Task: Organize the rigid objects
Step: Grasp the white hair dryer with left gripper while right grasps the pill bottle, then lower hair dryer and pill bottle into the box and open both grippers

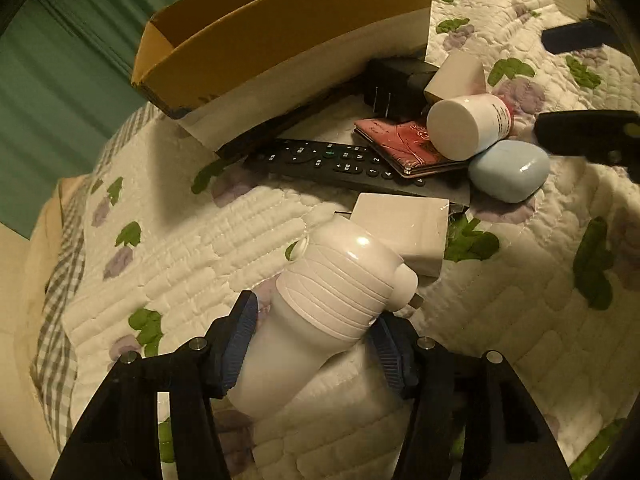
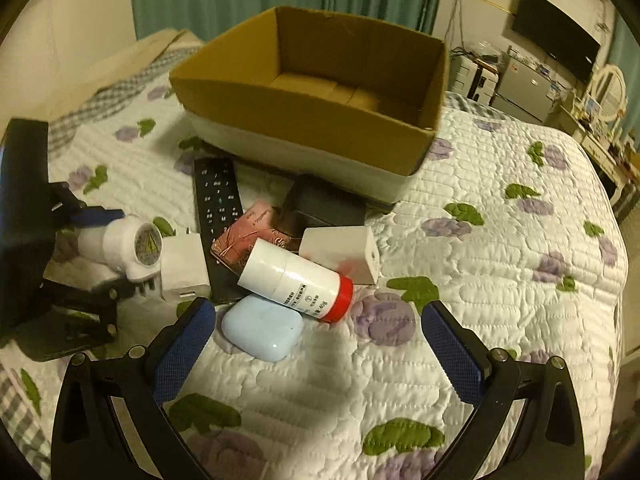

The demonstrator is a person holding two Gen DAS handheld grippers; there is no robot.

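Left tool (image 1: pixel 312 344): it is clamping a white ribbed-cap bottle (image 1: pixel 332 300) between its blue pads, holding it just above the quilted bed (image 1: pixel 180 264) and near the white charger block (image 1: pixel 404 228).
Right tool (image 2: pixel 316 344): its fingers are standing wide apart with nothing between them, hovering over the bed just short of the pale blue case (image 2: pixel 262 330).
Box: the cardboard box (image 2: pixel 320 108) is sitting on the bed behind the pile, its top open and, as far as its visible floor shows, holding nothing.
Pile: the black remote (image 1: pixel 320 160), pink wallet (image 1: pixel 400 144), red-capped white tube (image 2: pixel 294 276), black adapter (image 1: pixel 400 80) and a second white block (image 2: pixel 340 246) are crowding together just in front of the box; the tube is resting on the wallet and touching the blue case.
Step in hand: judging from the grip, the bottle is being carried to the box.
Doing it well: lifting it clear of the near wall before releasing, and keeping the pads squeezing the smooth body below the cap so it is not sliding out.
Left wrist view only: the pads' contact on the bottle, and the adapter's metal prongs.
Right wrist view only: the box interior, the yellow warning label on the bottle's cap end, and the room's furniture beyond the bed.
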